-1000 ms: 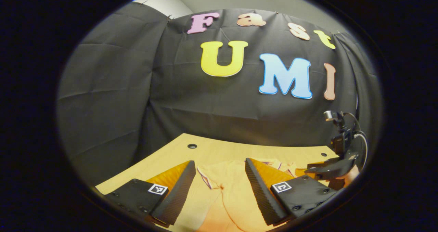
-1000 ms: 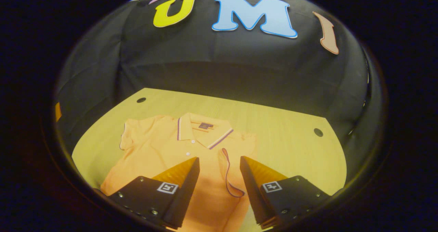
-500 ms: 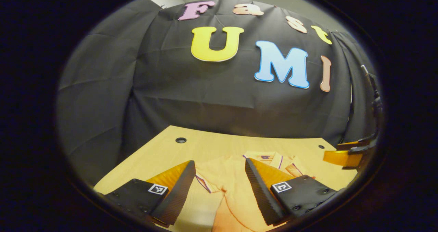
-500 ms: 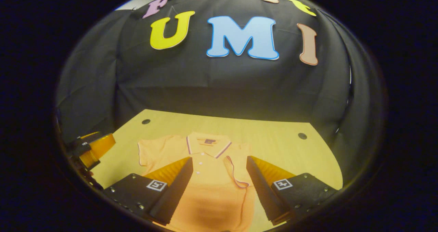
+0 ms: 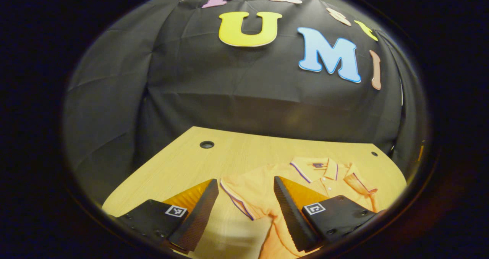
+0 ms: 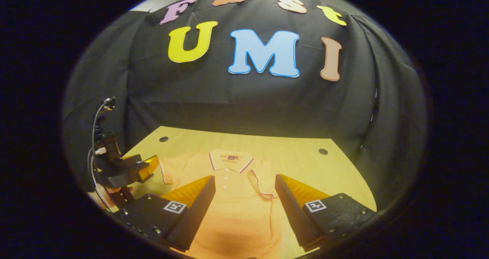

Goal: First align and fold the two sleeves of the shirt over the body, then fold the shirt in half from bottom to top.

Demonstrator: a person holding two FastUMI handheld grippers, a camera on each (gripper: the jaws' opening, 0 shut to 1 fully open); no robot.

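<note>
A: Left side first. What is seen of the left gripper [image 5: 244, 209]?

B: In the left gripper view its two fingers are spread apart, nothing clamped between them. It is held above the light wooden table [image 5: 183, 163]. The left short sleeve with dark-striped cuff [image 5: 238, 194] of the orange polo shirt [image 5: 263, 182] is framed in the gap, lying flat on the table, apparently not touched. In the right gripper view the same gripper [image 6: 151, 165] is seen at the far left, held by a hand [image 6: 112, 194], near the sleeve edge; contact cannot be told.

A: Shirt placement?

B: Spread front-up on the table, striped collar [image 6: 230, 161] toward the far black cloth wall [image 6: 244, 98], button placket down the middle. Left sleeve is extended outward. Right sleeve [image 6: 261, 182] is seen already folded over the body, its striped cuff edge curving across the chest. Bottom hem cannot be made out.

A: Right gripper [image 6: 244, 209]?

B: Fingers apart too, nothing gripped. It is held over the near middle of the shirt body, the placket and folded sleeve seen between the fingers.

A: Anything else?

B: Two round dark holes are seen in the table, one far left [image 6: 164, 139], one far right [image 6: 323, 151].
</note>
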